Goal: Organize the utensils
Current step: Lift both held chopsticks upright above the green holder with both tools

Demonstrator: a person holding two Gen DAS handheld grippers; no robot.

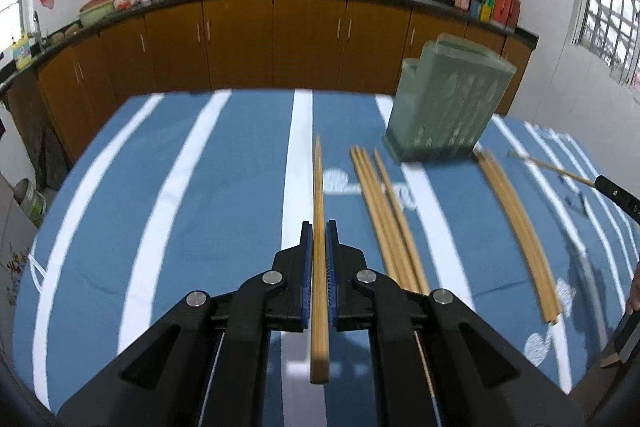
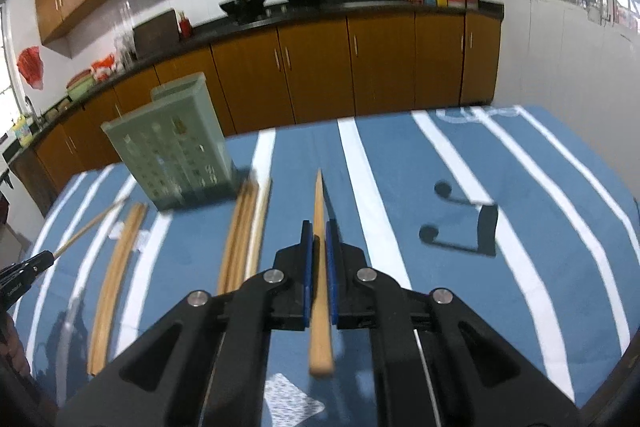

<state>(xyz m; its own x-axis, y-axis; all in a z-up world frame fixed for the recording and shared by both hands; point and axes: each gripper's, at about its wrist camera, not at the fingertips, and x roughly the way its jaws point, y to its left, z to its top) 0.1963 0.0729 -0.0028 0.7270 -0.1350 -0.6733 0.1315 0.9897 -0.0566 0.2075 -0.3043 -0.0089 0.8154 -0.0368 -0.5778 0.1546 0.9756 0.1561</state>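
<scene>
While angled down over striped table [image 1: 224, 187], left gripper [image 1: 319, 227] (jaws clenched) grasps chopstick [image 1: 319, 187]; right gripper [image 2: 319, 227] likewise.

One slotted pale green plastic utensil holder [image 1: 444, 107] stands ahead of the grippers. Two wooden chopsticks are clamped, one per gripper [image 1: 319, 195] [image 2: 320, 211]. Two loose chopstick bundles [image 1: 384, 219] [image 1: 516, 223] lie between; their exact count is unclear.

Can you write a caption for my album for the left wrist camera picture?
Left gripper clamps one chopstick above the striped tablecloth, green holder ahead.
</scene>
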